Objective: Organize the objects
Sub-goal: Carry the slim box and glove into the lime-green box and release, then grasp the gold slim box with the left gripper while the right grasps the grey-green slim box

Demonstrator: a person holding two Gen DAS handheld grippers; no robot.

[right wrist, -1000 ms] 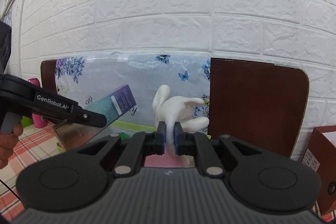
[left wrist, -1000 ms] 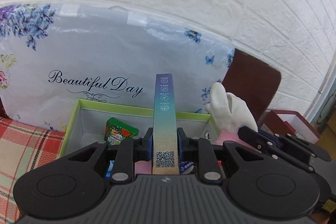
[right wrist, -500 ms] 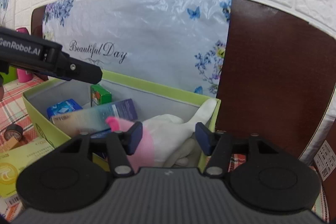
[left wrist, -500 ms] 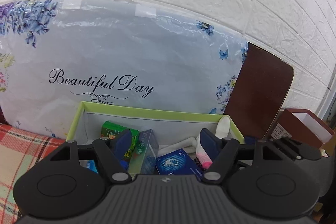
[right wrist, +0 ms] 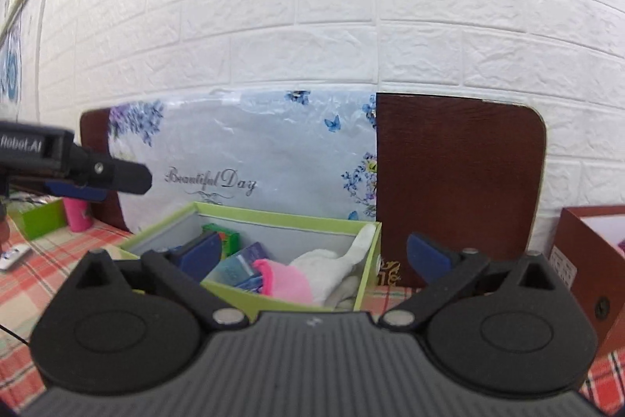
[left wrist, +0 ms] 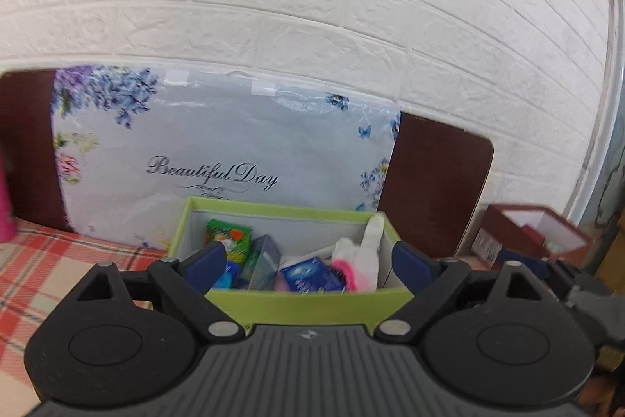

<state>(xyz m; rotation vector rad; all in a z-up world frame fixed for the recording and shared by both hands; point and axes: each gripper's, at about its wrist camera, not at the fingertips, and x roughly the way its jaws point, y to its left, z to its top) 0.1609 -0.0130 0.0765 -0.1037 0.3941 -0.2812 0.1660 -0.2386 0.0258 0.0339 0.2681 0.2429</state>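
A lime-green open box point(left wrist: 312, 301) stands on the checked tablecloth, and also shows in the right wrist view point(right wrist: 281, 219). Inside lie a white and pink plush toy point(left wrist: 361, 258) point(right wrist: 312, 274), a tall teal-purple carton point(left wrist: 261, 260) point(right wrist: 242, 266), a green packet point(left wrist: 230, 237) point(right wrist: 224, 235) and a blue packet point(left wrist: 308, 274). My left gripper point(left wrist: 308, 260) is open and empty, just in front of the box. My right gripper point(right wrist: 312, 255) is open and empty, in front of the box's right half. The left gripper's finger point(right wrist: 109, 174) shows at the left of the right wrist view.
A floral "Beautiful Day" bag point(left wrist: 218, 159) leans on a brown board point(right wrist: 457, 190) against the white brick wall. A dark red open box point(left wrist: 535, 233) stands at the right. A pink bottle point(right wrist: 78, 213) and a green box point(right wrist: 39, 221) are at the left.
Both grippers opened and dropped their loads into the green box: the left let go of the tall carton, the right the plush toy. Both have since pulled back from the box.
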